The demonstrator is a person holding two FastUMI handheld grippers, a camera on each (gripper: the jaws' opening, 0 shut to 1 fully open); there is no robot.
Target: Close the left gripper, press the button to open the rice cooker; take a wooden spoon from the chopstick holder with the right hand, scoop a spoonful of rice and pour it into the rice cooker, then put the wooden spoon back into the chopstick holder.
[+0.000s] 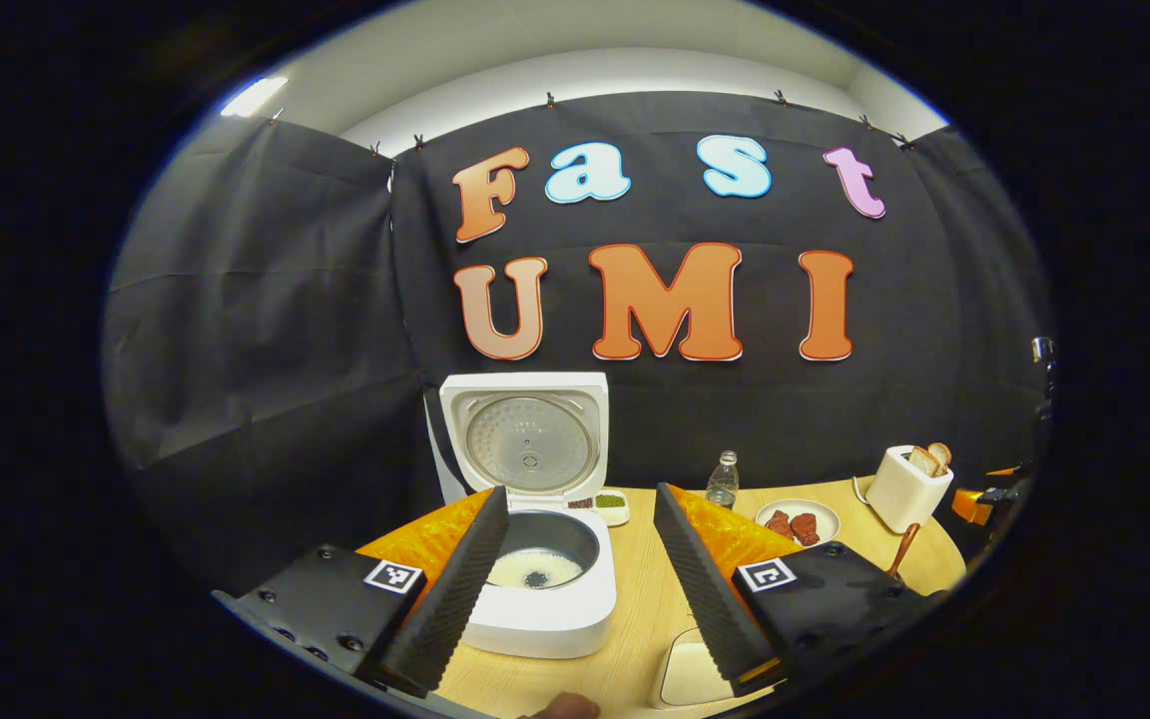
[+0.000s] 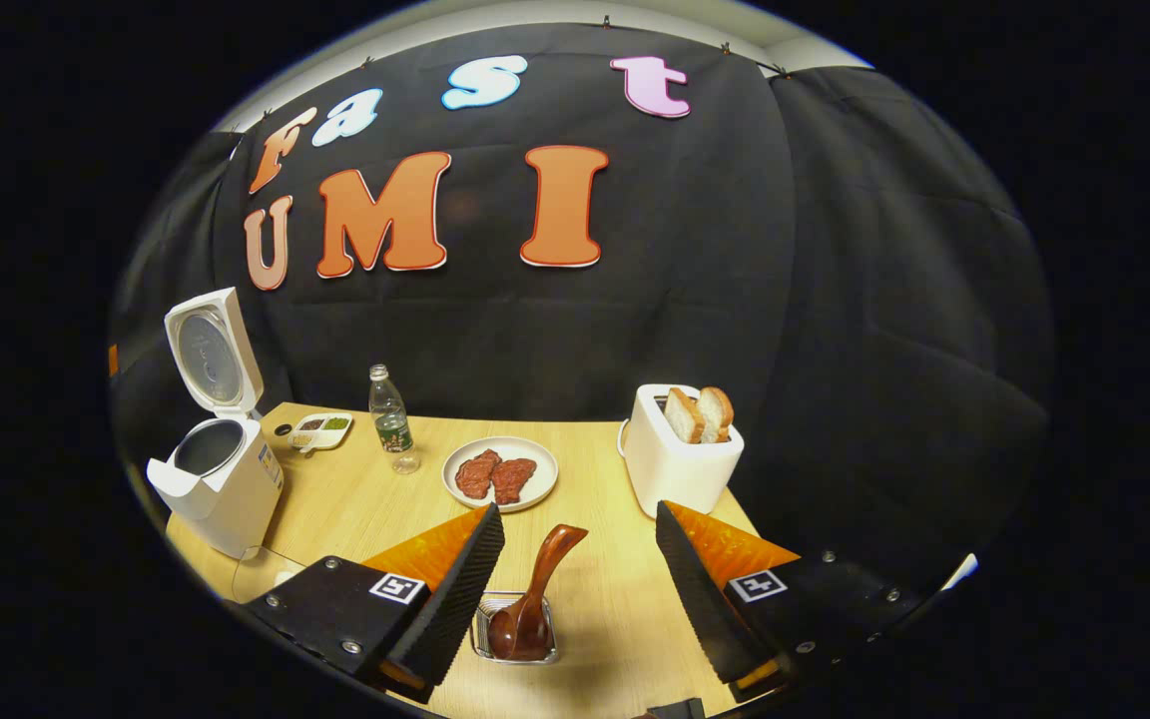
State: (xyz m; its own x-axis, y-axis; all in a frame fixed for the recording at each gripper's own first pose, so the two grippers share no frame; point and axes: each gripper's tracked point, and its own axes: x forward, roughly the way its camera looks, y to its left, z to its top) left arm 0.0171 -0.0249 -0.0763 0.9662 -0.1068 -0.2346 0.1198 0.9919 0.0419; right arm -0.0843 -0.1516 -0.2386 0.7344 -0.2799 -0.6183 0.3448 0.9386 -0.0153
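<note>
Step in hand: rice cooker (image 1: 535, 559) lid is up and there is rice in the pot, with the wooden spoon (image 2: 535, 589) standing in the chopstick holder (image 2: 515, 631). I'd judge this the close of the job, the spoon set back in its holder, though it could equally be waiting for its first pick-up.
Left tongs (image 1: 580, 569): spread wide, holding nothing, hovering over the table (image 1: 635, 609) right in front of the cooker, the open pot showing between the fingers.
Right tongs (image 2: 580, 589): also wide open and empty, fingers either side of the spoon, touching neither spoon nor holder.
Rice cooker: at the left end of the table near the back edge, lid upright on its hinge, white rice lying low in the pot.
Spoon and holder: a small wire holder near the table's front edge, the spoon bowl-down inside, handle leaning up and away towards the plate of meat (image 2: 500, 472).
Also on the table: a bottle (image 2: 390, 419) and a small dish (image 2: 320, 429) along the back edge, a toaster (image 2: 680, 459) with bread at the right.
Next move calls for: if the scoop is done, just lift both tongs clear; if not, close the right tongs squarely on that slanted handle and draw it up without tipping the light holder.
</note>
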